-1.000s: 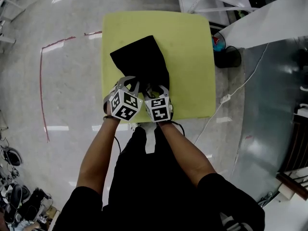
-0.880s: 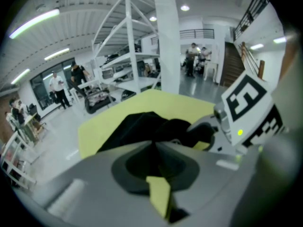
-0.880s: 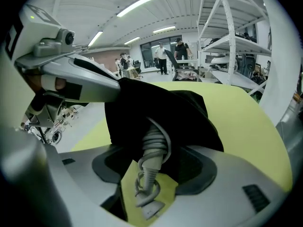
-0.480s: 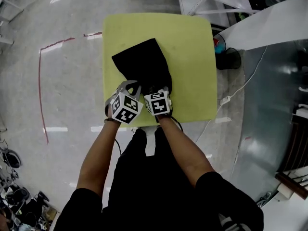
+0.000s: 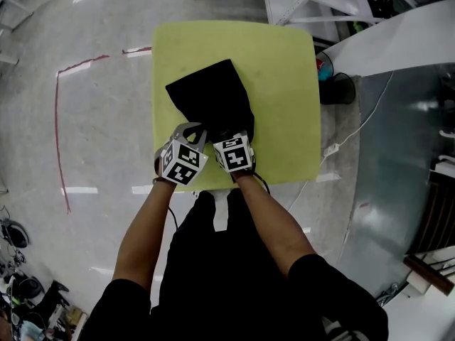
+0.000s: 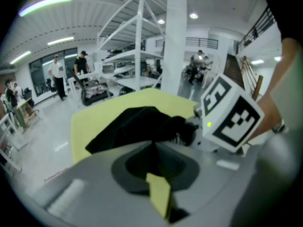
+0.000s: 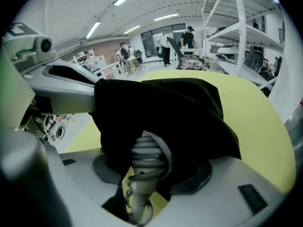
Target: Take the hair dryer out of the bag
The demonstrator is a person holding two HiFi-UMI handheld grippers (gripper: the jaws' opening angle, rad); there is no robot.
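A black cloth bag [image 5: 210, 98] lies on the yellow-green table [image 5: 284, 69], its mouth toward the near edge. My left gripper [image 5: 195, 135] is shut on the bag's rim, and in the left gripper view the black fabric [image 6: 137, 126] rises into the pinch of that gripper [image 6: 152, 150]. My right gripper [image 5: 231, 135] is at the mouth beside it. In the right gripper view the hair dryer's grey handle [image 7: 144, 162], wound with its cord, sticks out of the bag [image 7: 165, 108] between the wide jaws of that gripper [image 7: 151, 174]. They are closing, with gaps left on both sides. The dryer's body stays hidden inside.
A white cable with a plug block [image 5: 333, 148] runs over the floor right of the table. A dark round object [image 5: 334, 84] sits by the table's far right corner. A red tape line [image 5: 60, 119] marks the floor on the left. Shelving racks [image 6: 137, 56] and people stand far off.
The right gripper has edged a little forward and down at the bag's mouth. The left gripper keeps its pinch on the rim and has hardly moved.
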